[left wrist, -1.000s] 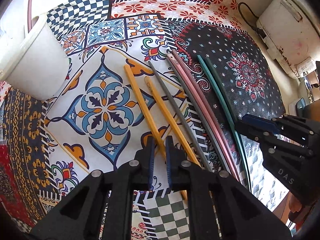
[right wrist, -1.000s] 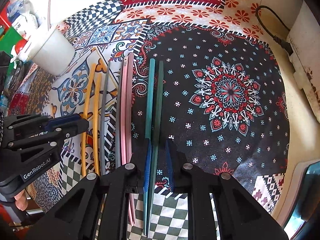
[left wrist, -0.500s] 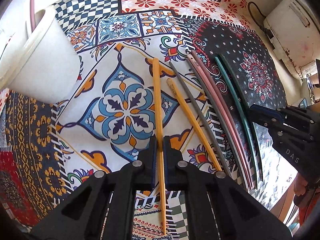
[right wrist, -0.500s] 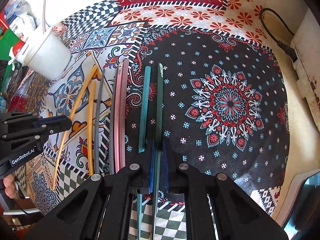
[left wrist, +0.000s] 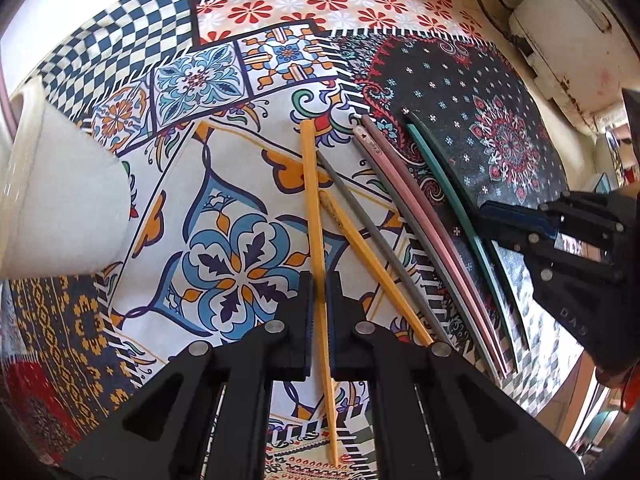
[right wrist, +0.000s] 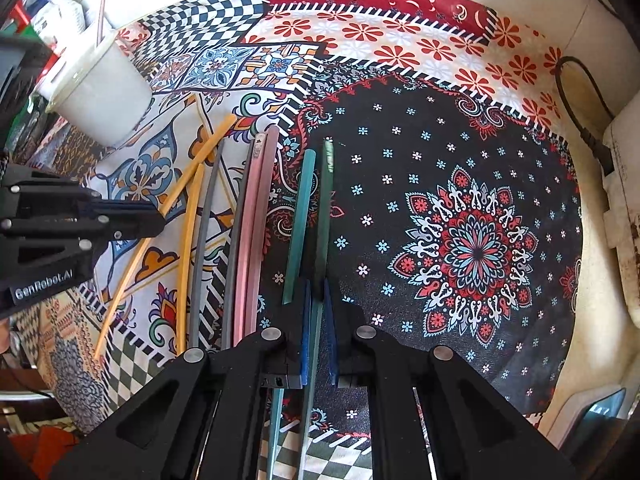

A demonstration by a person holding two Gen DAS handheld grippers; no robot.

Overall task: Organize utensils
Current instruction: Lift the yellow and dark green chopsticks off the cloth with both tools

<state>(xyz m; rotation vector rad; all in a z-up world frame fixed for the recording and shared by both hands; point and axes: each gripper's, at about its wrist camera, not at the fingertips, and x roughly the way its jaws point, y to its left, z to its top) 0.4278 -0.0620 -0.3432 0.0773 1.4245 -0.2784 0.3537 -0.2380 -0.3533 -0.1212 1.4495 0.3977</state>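
Observation:
Several chopsticks lie on the patterned cloth. My left gripper (left wrist: 318, 280) is shut on a yellow chopstick (left wrist: 312, 196) that points away, angled across a second yellow chopstick (left wrist: 372, 256). My right gripper (right wrist: 318, 292) is shut on a dark green chopstick (right wrist: 325, 208), with a teal chopstick (right wrist: 298, 224) just left of it. A grey chopstick (left wrist: 360, 220) and a pair of pink chopsticks (right wrist: 256, 220) lie between the yellow and the green ones. A white cup (left wrist: 60, 204) stands at the left, with one pink stick in it (right wrist: 102, 0).
The right gripper shows at the right edge of the left wrist view (left wrist: 568, 248). A white box (left wrist: 576, 32) and a black cable (right wrist: 580, 96) sit along the far right wall. Clutter stands behind the cup (right wrist: 44, 12).
Both grippers closed on their chopsticks. The left one swung its yellow chopstick out of line with the others and lifted it; the right one raised the dark green chopstick.

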